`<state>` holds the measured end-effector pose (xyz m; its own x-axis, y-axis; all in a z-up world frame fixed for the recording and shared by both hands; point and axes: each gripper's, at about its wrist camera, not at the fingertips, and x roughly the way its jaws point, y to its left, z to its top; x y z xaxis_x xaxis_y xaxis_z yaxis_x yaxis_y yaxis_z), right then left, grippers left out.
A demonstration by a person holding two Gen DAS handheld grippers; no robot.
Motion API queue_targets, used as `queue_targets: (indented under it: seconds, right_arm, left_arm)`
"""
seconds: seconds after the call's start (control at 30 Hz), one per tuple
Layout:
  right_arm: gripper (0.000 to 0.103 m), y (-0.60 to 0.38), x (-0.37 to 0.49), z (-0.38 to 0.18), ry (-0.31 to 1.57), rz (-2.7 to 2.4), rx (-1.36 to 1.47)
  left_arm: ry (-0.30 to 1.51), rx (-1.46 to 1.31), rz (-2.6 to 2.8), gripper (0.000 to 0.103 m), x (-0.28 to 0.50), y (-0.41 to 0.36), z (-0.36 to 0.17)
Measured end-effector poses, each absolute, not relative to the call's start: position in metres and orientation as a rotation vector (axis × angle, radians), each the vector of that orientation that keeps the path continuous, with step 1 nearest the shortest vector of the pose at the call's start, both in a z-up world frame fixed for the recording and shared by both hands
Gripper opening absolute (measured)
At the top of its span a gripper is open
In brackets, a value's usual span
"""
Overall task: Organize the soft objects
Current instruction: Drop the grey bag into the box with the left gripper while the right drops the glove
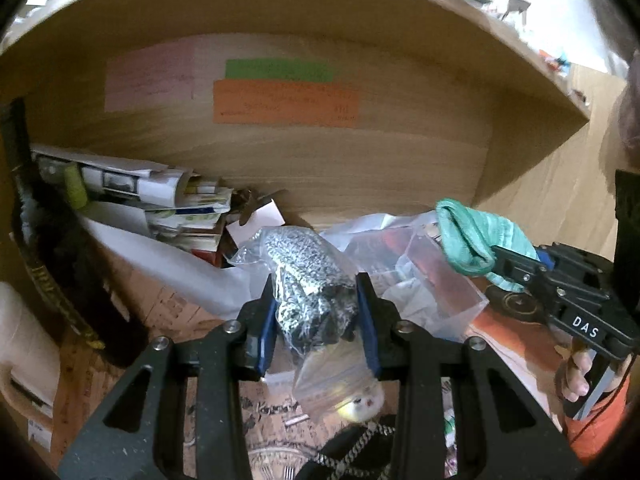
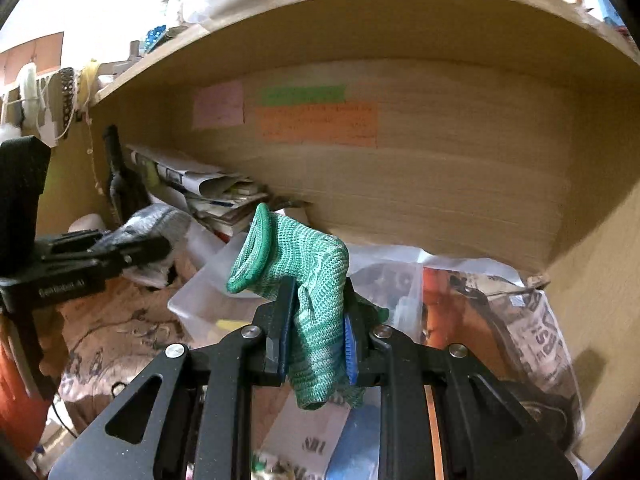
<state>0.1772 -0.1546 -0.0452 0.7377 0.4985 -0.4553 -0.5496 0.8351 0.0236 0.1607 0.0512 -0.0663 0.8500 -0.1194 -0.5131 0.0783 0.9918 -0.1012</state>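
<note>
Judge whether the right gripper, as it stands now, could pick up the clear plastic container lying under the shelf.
Probably not yet: the right gripper is shut on a green knit glove, so its jaws are occupied, though the clear plastic container lies just ahead, unobstructed.

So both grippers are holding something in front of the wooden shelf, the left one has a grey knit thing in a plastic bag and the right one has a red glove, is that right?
Not quite: the glove in the right gripper is green, not red, as the right wrist view shows. The rest holds: the left gripper grips the bagged grey knit item before the wooden shelf.
</note>
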Motion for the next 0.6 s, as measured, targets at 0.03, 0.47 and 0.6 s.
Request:
queue_targets:
  seconds: [0.03,0.47,0.6]
  right_arm:
    - [0.019,-0.151,0.184,-0.048,0.475,0.579,-0.117]
    - [0.02,-0.11,0.234,-0.099,0.673,0.551,-0.215]
    - [0.023,-0.107,0.238,-0.109,0.706,0.549,-0.23]
  left_arm:
    - [0.561,-0.075,-0.105,0.035,0.168,0.049,-0.07]
    - [0.823,-0.053,-0.12,0.035,0.25,0.04,-0.13]
    - [0.856,-0.061,-0.12,0.037,0.255,0.037,-0.14]
